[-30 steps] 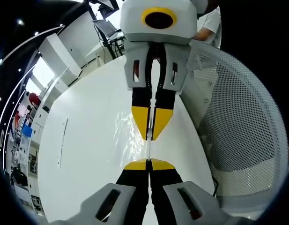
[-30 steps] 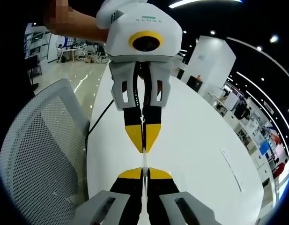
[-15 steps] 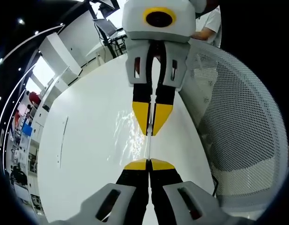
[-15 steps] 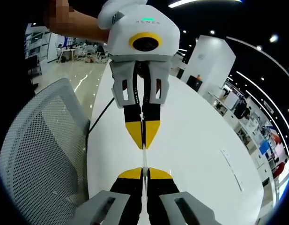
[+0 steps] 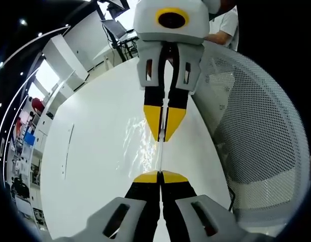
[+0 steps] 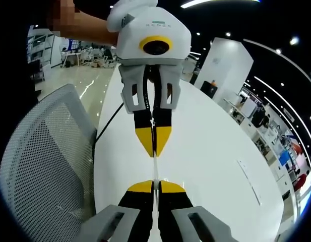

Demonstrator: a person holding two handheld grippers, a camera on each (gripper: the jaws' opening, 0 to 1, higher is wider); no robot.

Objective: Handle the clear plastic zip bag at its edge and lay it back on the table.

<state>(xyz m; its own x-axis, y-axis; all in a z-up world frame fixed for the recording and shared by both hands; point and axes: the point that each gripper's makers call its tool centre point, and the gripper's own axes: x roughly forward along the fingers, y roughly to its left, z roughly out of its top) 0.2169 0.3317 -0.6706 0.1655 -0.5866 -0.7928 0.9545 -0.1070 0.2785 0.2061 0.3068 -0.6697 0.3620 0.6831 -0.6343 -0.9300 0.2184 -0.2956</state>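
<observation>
The clear plastic zip bag [image 5: 160, 159] shows edge-on as a thin bright strip stretched between the two grippers above the white table [image 5: 95, 151]. My left gripper [image 5: 160, 174] rises from the bottom of the left gripper view, shut on one end of the strip. My right gripper [image 5: 164, 139] comes down from the top, shut on the other end. In the right gripper view, the right gripper [image 6: 154, 184] grips the bag [image 6: 154, 170] from below and the left gripper [image 6: 154, 154] faces it from above. Glints of crinkled plastic [image 5: 137, 146] show beside the strip.
A white mesh office chair [image 5: 256, 126] stands close against the table's edge, also seen as the chair [image 6: 39, 166]. A black cable [image 6: 107, 126] runs off the table [image 6: 215, 151]. A person's forearm [image 6: 89, 27] holds the left gripper. Shelves and desks lie far behind.
The two grippers have drawn slightly apart, so the strip of bag between their tips is a little longer. Both stay shut on it.
</observation>
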